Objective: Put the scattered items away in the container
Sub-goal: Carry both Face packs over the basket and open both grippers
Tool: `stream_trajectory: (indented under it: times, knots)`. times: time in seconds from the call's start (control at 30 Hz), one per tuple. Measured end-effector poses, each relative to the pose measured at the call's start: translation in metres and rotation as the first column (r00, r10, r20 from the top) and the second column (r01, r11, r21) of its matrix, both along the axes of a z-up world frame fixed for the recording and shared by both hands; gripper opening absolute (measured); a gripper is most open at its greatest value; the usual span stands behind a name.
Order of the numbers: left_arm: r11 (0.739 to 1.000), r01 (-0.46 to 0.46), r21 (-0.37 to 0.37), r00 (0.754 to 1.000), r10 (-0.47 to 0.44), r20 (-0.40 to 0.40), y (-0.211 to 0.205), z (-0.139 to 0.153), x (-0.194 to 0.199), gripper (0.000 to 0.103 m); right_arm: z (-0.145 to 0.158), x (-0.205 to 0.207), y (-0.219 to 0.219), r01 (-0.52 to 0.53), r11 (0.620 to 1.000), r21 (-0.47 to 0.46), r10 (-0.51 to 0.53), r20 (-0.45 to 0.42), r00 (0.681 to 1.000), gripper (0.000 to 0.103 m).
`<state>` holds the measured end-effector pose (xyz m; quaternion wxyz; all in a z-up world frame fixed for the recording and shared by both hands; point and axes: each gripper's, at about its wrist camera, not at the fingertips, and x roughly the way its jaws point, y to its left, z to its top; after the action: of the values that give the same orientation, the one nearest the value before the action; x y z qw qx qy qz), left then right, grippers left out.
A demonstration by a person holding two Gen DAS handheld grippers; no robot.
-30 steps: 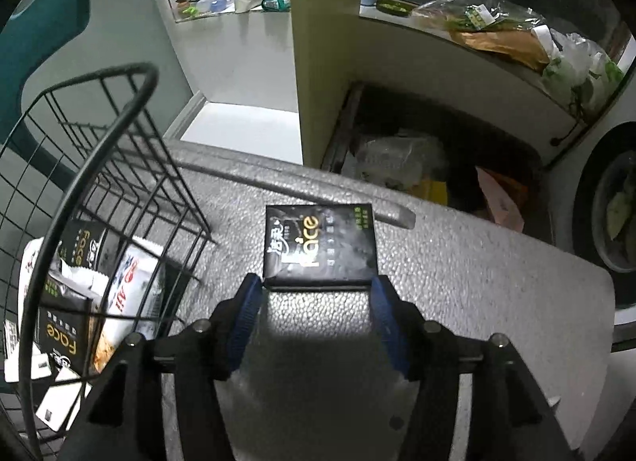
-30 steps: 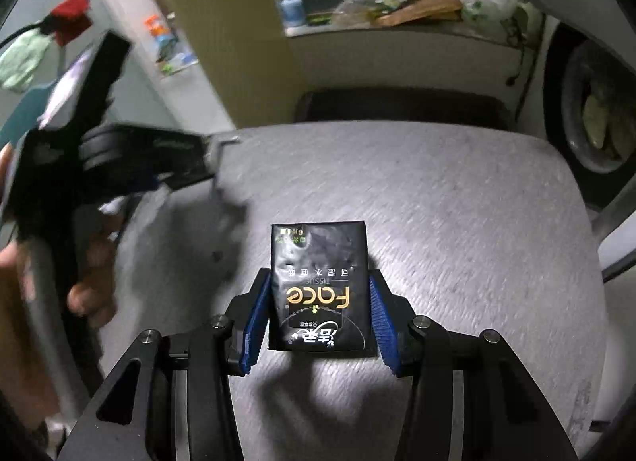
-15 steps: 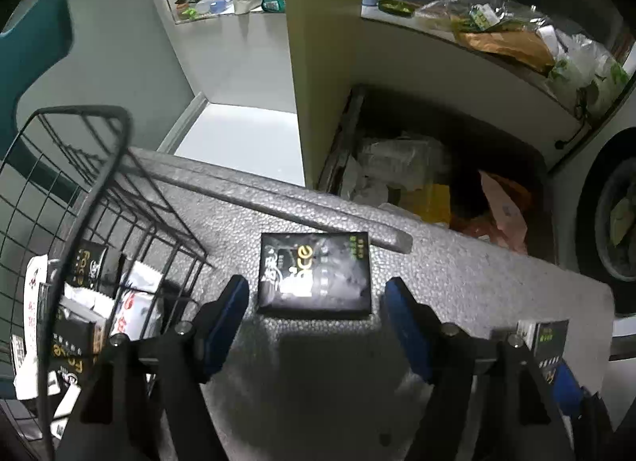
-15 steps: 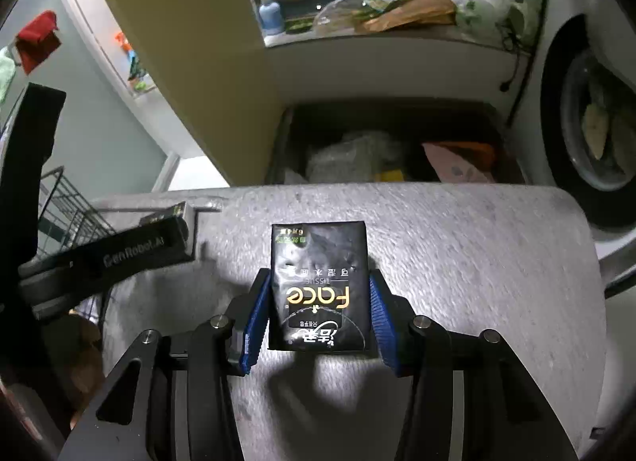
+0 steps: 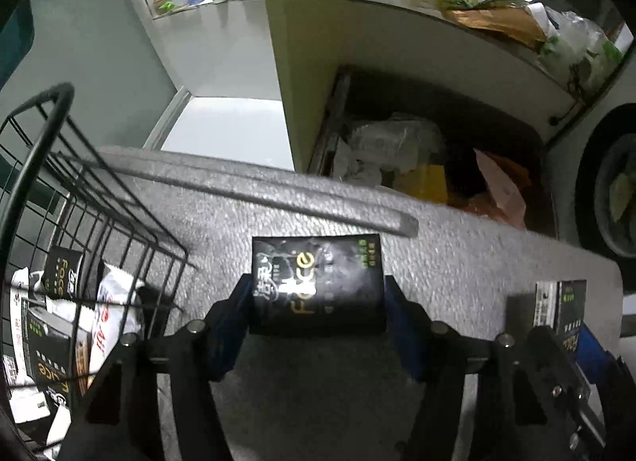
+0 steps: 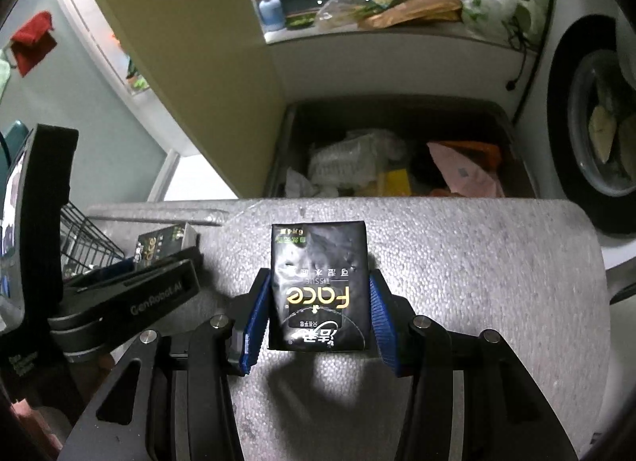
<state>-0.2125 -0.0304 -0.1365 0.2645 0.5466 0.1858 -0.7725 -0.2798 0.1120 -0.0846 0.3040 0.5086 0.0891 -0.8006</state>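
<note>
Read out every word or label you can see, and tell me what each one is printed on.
"Face": black tissue pack in the left gripper
"Face", "TISSUE": black tissue pack in the right gripper, upside down
"Face": two black packs in the wire basket
"GenRobot.AI": left gripper's body, seen from the right wrist
Chinese print on the packs and the white packets: too small to read.

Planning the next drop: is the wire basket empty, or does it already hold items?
Not empty. Through the wire basket side, the left wrist view shows several black tissue packs and a white packet lying inside.
</note>
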Motion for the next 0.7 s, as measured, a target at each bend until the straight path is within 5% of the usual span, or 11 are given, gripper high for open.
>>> stream_trajectory:
  times: [0.27, 0.43, 0.7]
  knots:
    - [0.995, 0.100, -0.024, 0.994, -0.101, -0.049, 0.040, 0.044, 0.042, 0.068, 0.017, 0.028, 0.025, 0.022, 1.000, 0.015, -0.022, -0.013, 1.000, 0.047]
    - [0.991, 0.129, -0.022, 0.986, -0.131, -0.103, 0.046, 0.089, 0.093, 0.068, 0.055, 0.065, 0.035, 0.005, 1.000, 0.002, -0.005, -0.054, 0.999, 0.047]
    - [0.997, 0.038, -0.070, 0.986, -0.049, -0.161, 0.000, 0.146, 0.184, 0.068, 0.113, 0.138, -0.018, -0.163, 0.984, -0.073, 0.155, -0.104, 0.982, 0.048]
